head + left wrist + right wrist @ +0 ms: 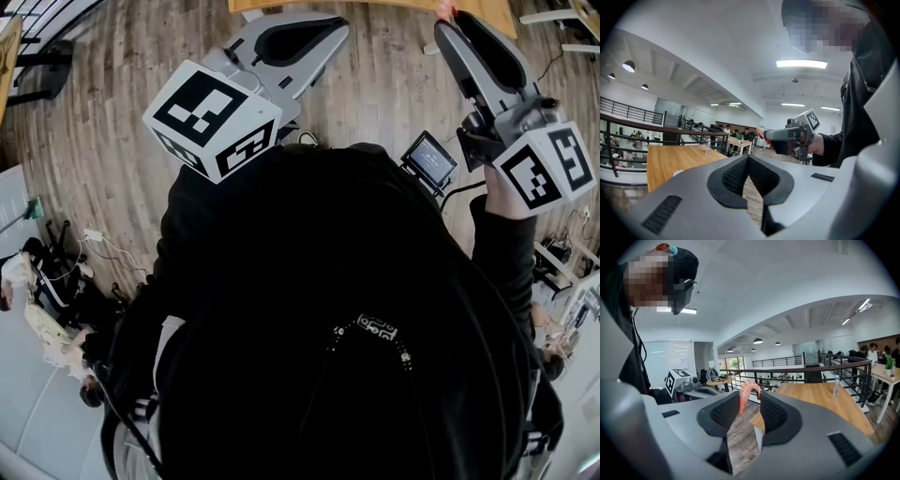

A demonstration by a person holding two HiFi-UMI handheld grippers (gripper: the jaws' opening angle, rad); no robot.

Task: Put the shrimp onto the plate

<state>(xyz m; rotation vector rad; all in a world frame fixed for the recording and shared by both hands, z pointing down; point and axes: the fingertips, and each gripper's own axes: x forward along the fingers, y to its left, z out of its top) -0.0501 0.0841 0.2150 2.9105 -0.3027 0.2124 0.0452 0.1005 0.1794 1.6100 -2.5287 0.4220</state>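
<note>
The person's black jacket point(356, 309) fills the near field. Just ahead, the left hand-held gripper point(749, 159) is held with its jaws pressed together and nothing between them. The right hand-held gripper point(751, 397) is clamped on the shrimp point(743, 401), which is pinched upright in the air between the pads, its curved end rising above the tips. Beyond, a wooden surface point(820, 401) is seen, with a dark railing point(797, 370) behind it.

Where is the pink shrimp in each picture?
Head view: curled pink shrimp at the top edge, at the right gripper tip.
Left gripper view: near centre, at that gripper's far end.
Right gripper view: centre, pinched between the jaws.
Shared landmark: light wooden table.
</note>
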